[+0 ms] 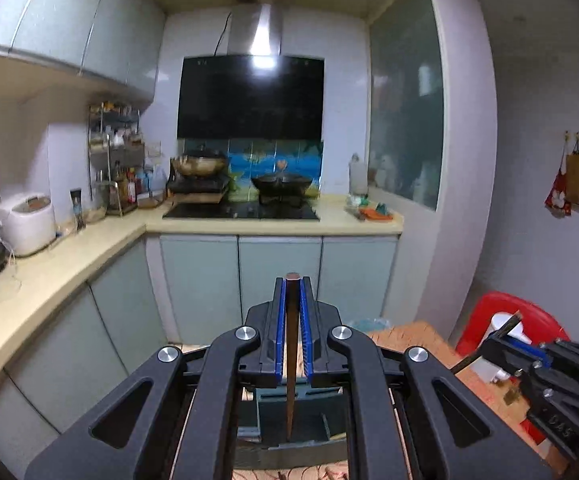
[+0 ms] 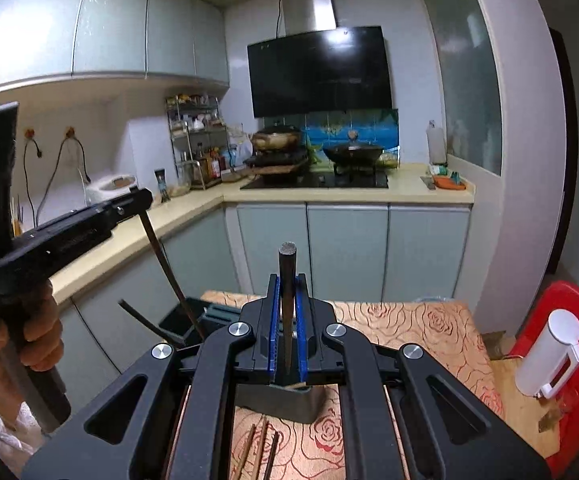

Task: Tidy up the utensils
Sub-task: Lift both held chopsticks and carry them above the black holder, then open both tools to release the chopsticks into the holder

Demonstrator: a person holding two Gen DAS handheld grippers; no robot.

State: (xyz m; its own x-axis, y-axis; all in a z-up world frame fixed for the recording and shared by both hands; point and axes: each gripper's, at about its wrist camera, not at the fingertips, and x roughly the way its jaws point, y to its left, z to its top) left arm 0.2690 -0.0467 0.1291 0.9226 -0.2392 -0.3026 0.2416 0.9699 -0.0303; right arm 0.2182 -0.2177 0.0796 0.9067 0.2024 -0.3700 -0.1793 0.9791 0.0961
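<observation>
Two hand-held tools each clench one dark wooden chopstick upright between blue pads: the left tool [image 1: 292,280] grips a chopstick [image 1: 290,360] whose tip hangs over a dark slotted holder [image 1: 289,420] below it; the right tool [image 2: 287,278] grips another chopstick [image 2: 286,320]. Three loose chopsticks [image 2: 261,452] lie beneath the right tool on the rose-patterned surface [image 2: 409,328].

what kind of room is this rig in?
A small home kitchen, most likely: black range hood over a black glass hob holding a dark wok, and a white rice cooker on the beige L-shaped counter.
</observation>
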